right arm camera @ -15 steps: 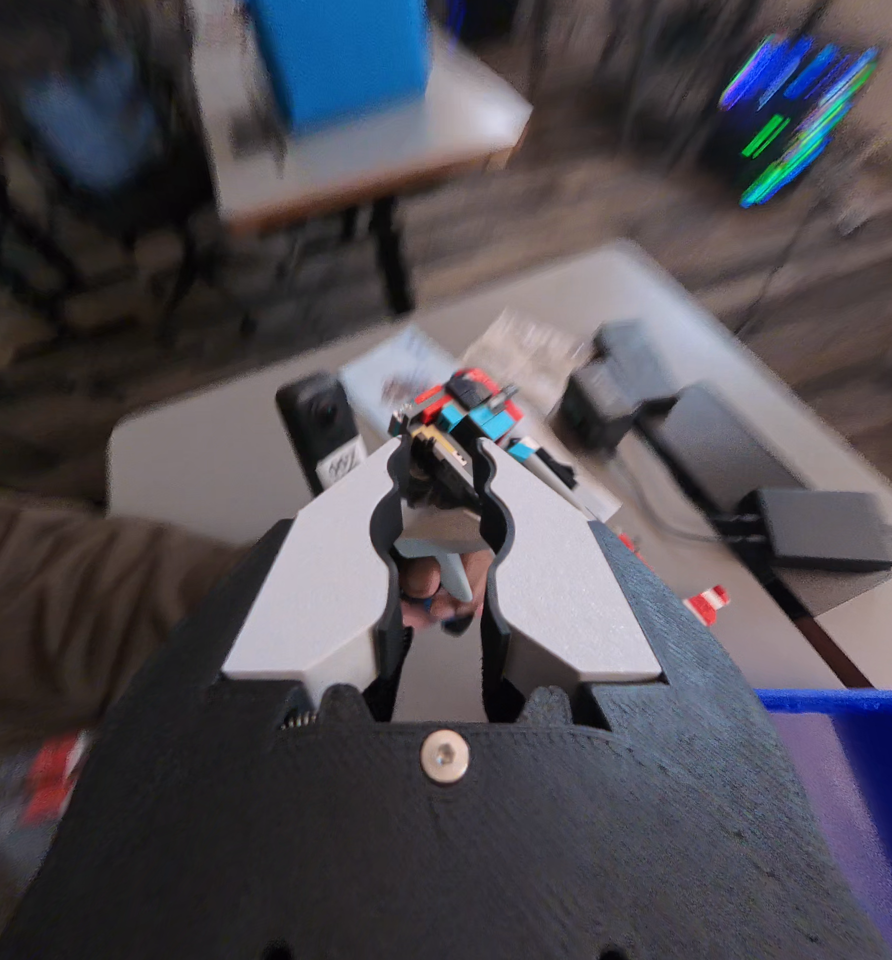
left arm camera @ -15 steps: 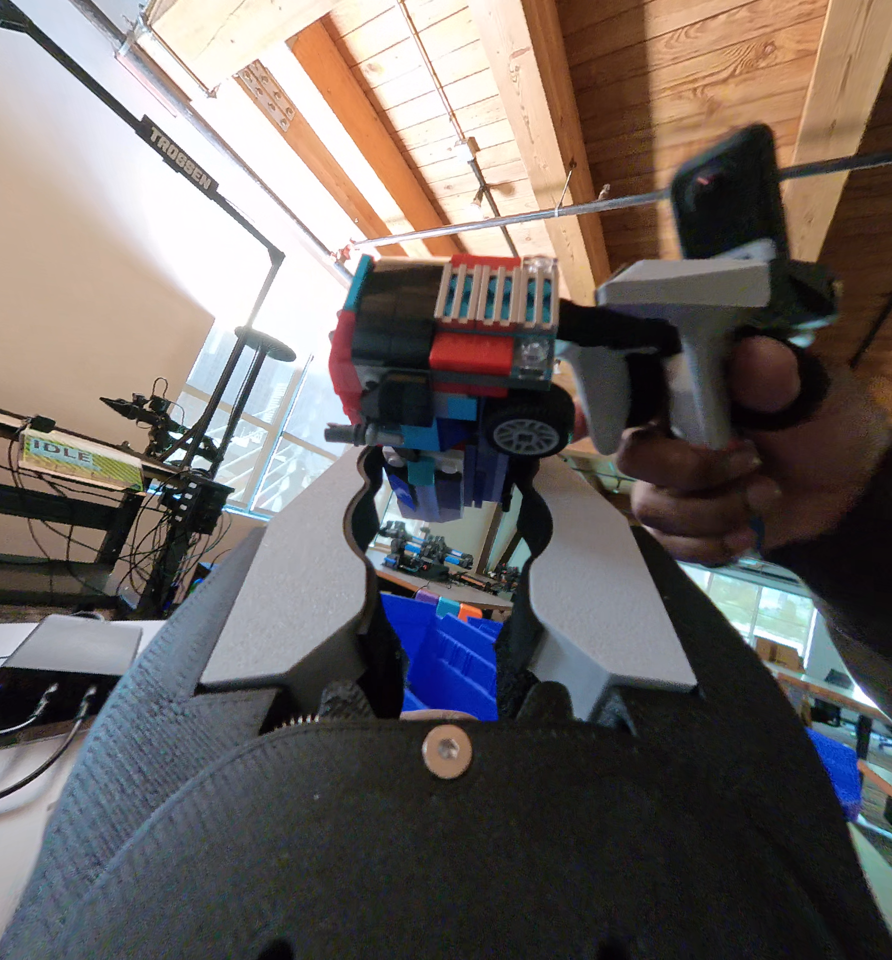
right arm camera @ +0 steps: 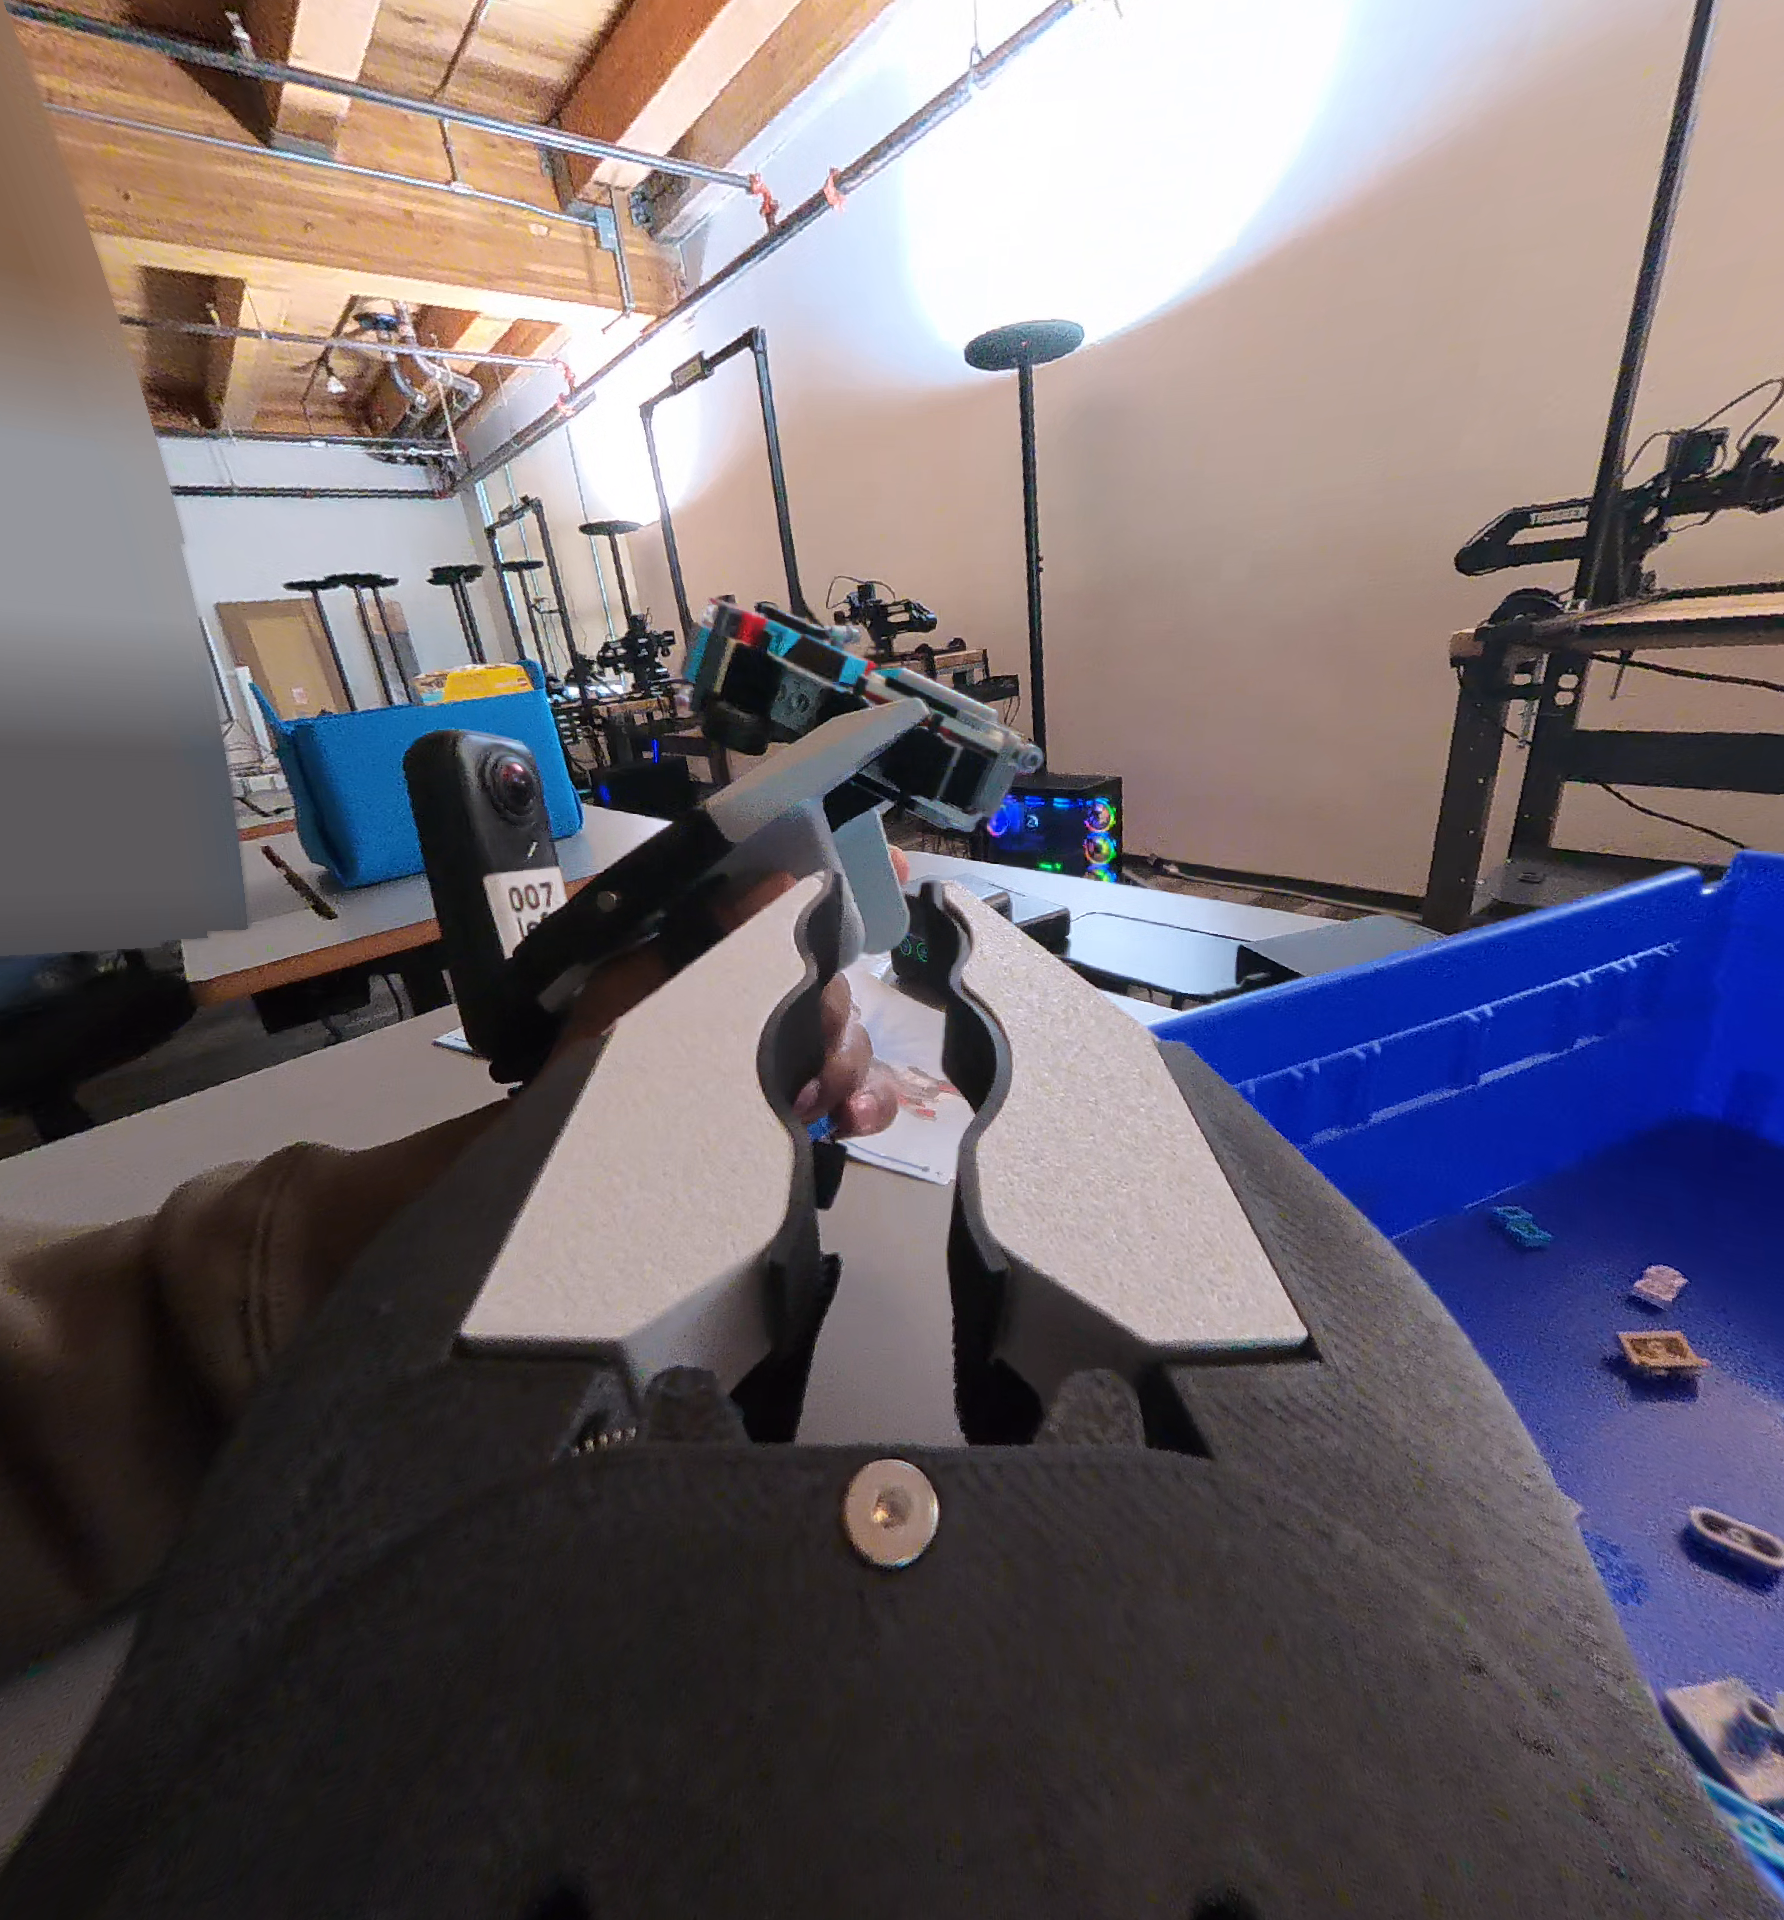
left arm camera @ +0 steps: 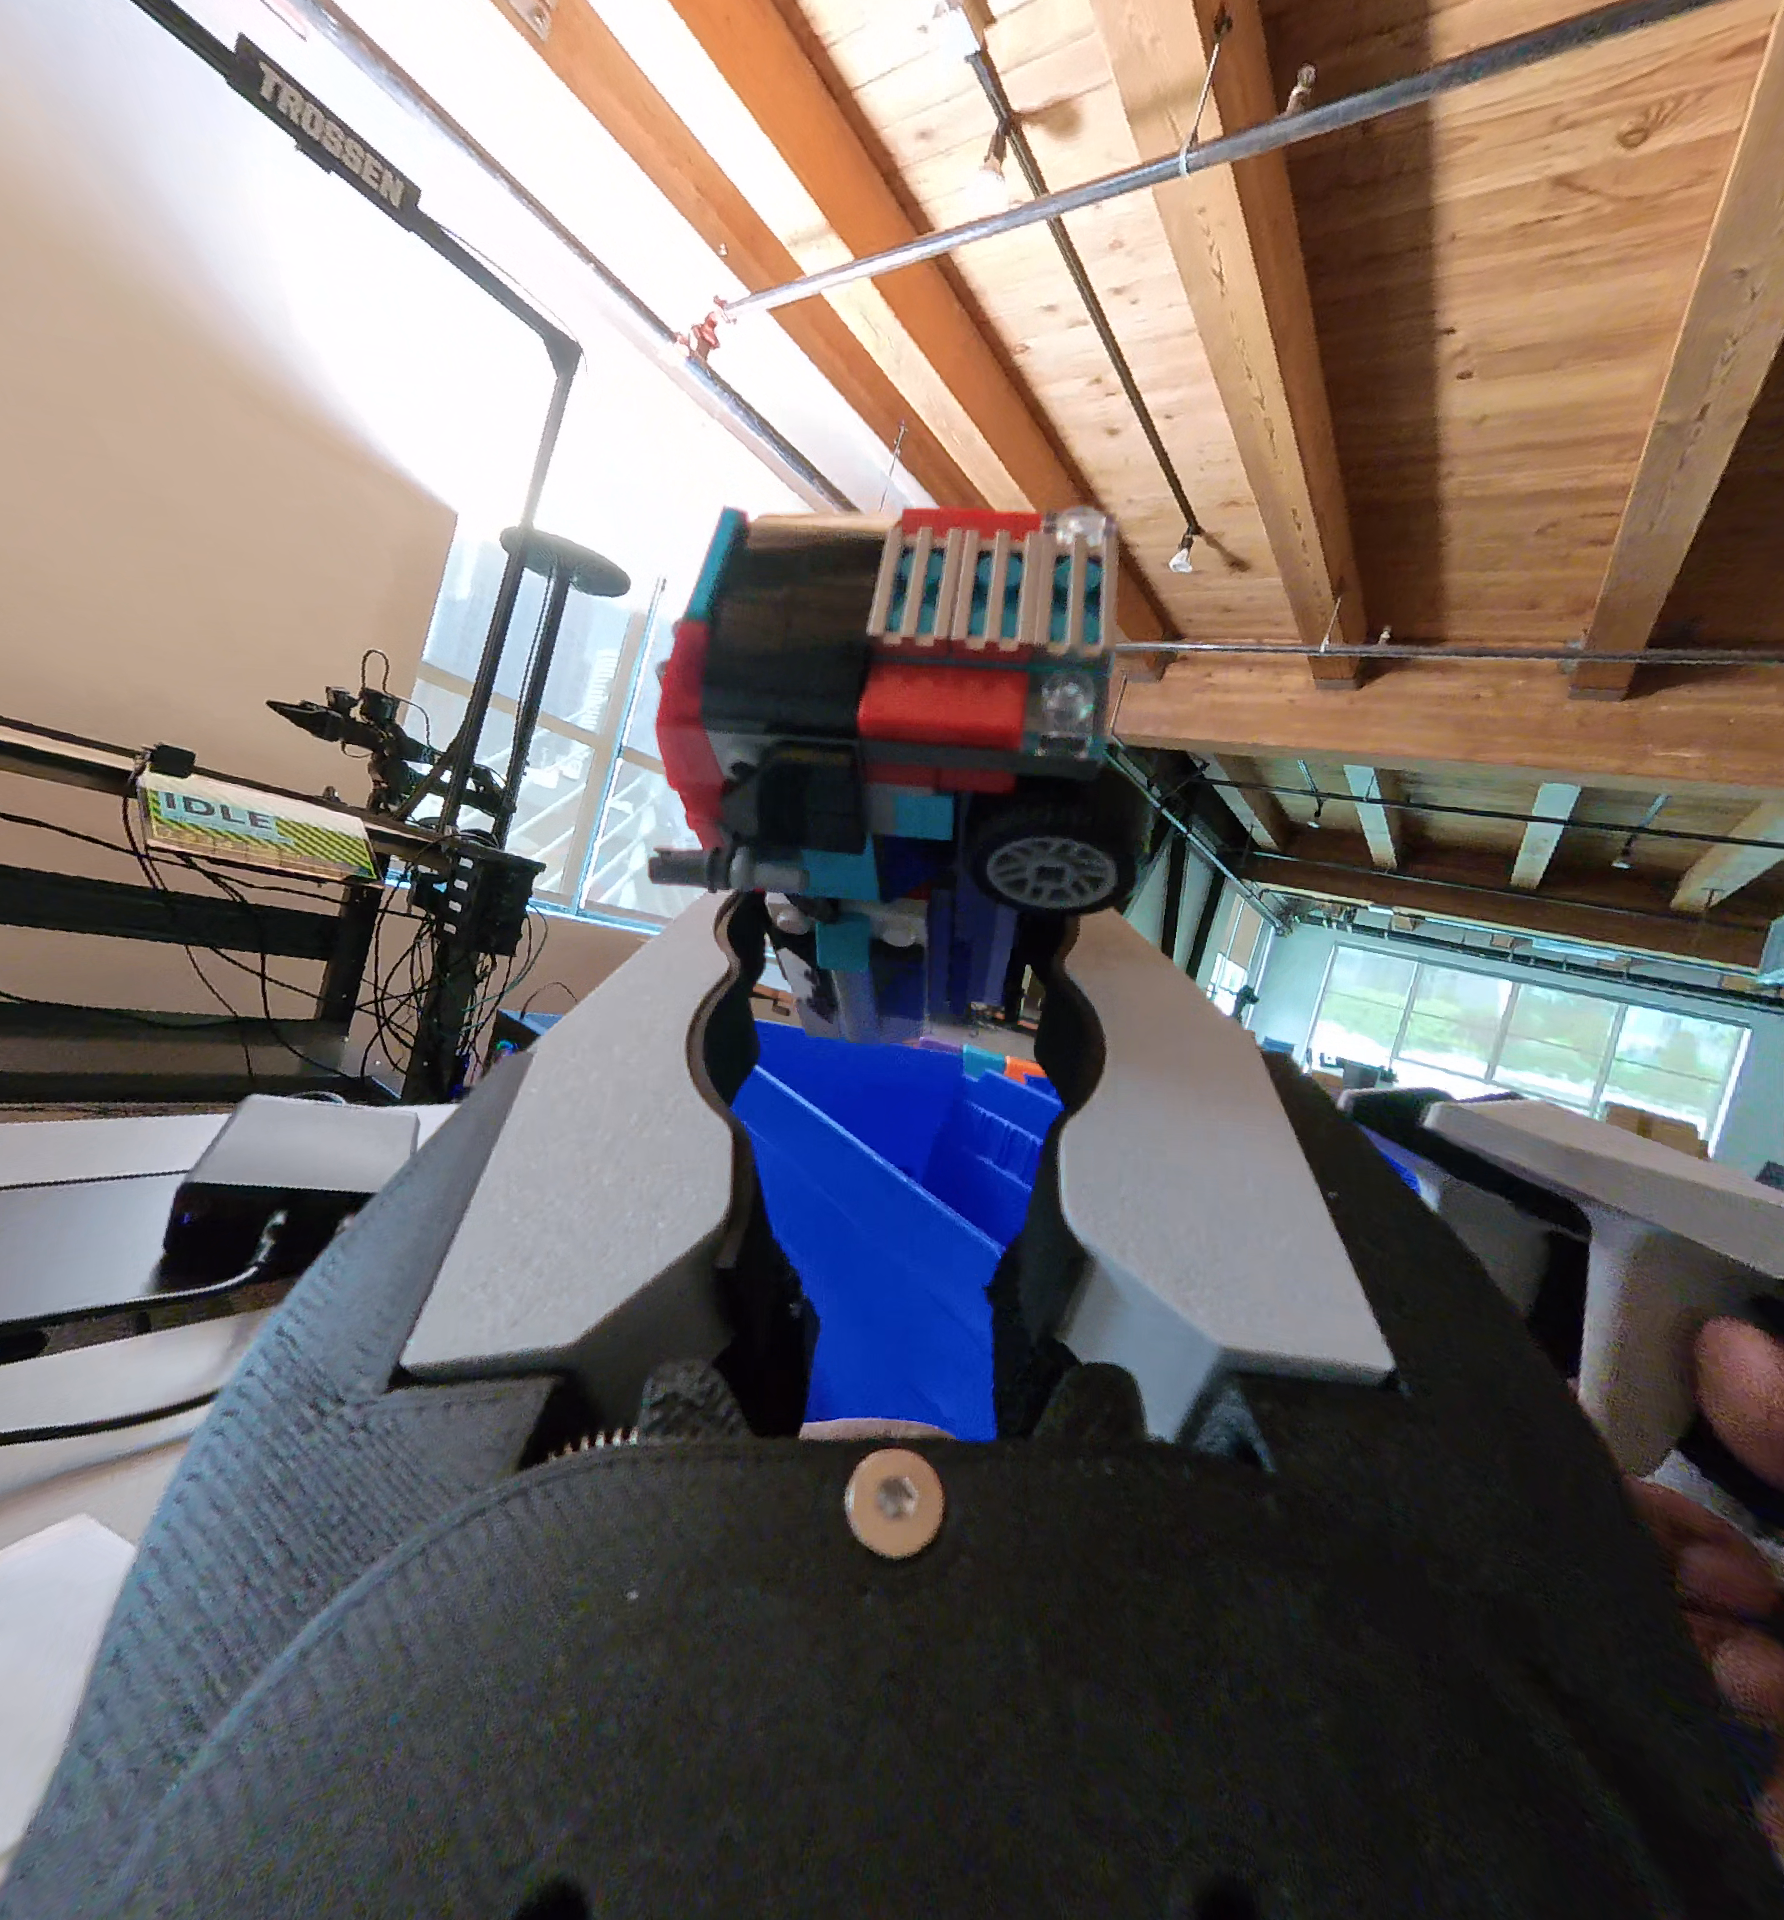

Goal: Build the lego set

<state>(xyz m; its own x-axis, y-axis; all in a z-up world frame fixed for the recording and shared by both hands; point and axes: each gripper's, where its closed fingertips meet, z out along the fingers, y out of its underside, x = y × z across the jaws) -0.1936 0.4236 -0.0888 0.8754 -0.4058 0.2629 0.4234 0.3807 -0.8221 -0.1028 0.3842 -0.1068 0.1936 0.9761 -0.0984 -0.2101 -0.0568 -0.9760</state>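
My left gripper [left arm camera: 893, 925] points up towards the wooden ceiling and is shut on a toy brick truck [left arm camera: 898, 717]. The truck is red, teal and black, with a grey grille and a black wheel. Its blue lower part sits between my fingertips. The right wrist view shows the same truck [right arm camera: 815, 675] held aloft in the left gripper [right arm camera: 909, 738]. My right gripper [right arm camera: 880, 899] is open, its fingers a little apart with nothing between them. It sits low, beside a blue bin [right arm camera: 1470, 1029], and shows at the right edge of the left wrist view [left arm camera: 1594, 1184].
The blue bin holds several loose brick pieces [right arm camera: 1657, 1351] and also shows in the left wrist view [left arm camera: 867, 1195]. Black boxes with cables [left arm camera: 296, 1153] and a paper sheet [right arm camera: 909, 1143] lie on the grey table [right arm camera: 244, 1122]. A light-blue fabric box [right arm camera: 420, 769] stands on a farther table.
My right gripper has drawn back from the truck's wheel side, down and to the right, and its jaws have narrowed. The left gripper still holds the truck up.
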